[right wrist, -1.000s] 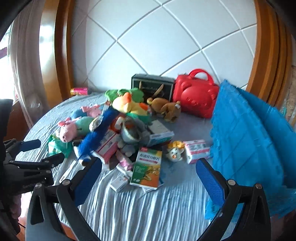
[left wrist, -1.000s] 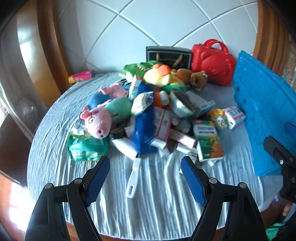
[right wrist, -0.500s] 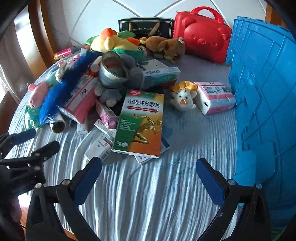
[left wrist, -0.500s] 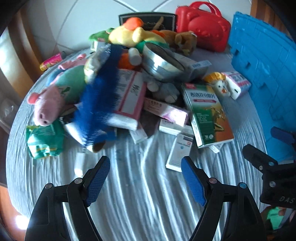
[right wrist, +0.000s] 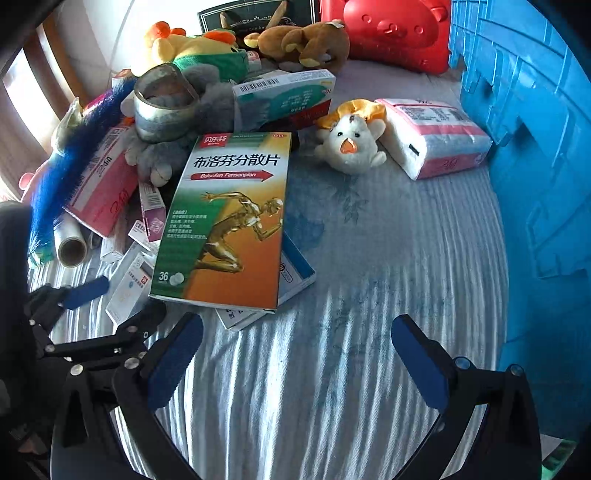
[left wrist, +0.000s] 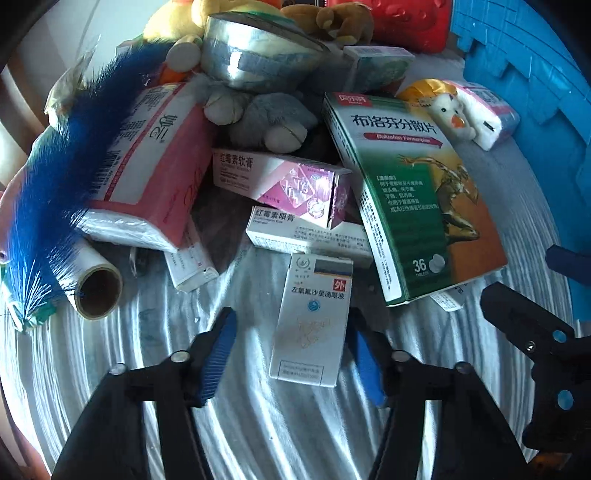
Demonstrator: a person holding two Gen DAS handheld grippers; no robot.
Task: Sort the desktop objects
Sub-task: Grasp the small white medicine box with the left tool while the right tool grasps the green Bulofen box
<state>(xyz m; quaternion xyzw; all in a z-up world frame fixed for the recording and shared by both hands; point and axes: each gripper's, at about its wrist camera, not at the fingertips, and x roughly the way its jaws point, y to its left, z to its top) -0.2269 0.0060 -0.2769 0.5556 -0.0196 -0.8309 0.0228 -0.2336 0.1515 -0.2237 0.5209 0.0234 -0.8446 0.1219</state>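
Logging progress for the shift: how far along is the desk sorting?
Nothing looks sorted: boxes and plush toys lie piled on the cloth. In hand: the open left gripper straddles a small white medicine box, not yet clamped. The right gripper hangs open, empty. Everything remains.

- The red case (right wrist: 391,33) is running off the top edge in both views, so its handle is not showing.
- The blue crate (right wrist: 524,147) is being cut by the right edge; its full shape cannot be told.
- A flat box (right wrist: 295,273) is lying mostly under the green-and-orange medicine box (right wrist: 225,221); its label is hidden.
- The grey plush (left wrist: 269,118) is hiding its head beneath the tape roll (left wrist: 255,51).
- The blue feather duster (left wrist: 48,177) is covering part of the pink tissue pack (left wrist: 147,166).
- The small print on the white eye-drop box (left wrist: 314,317) is staying too fine to read.
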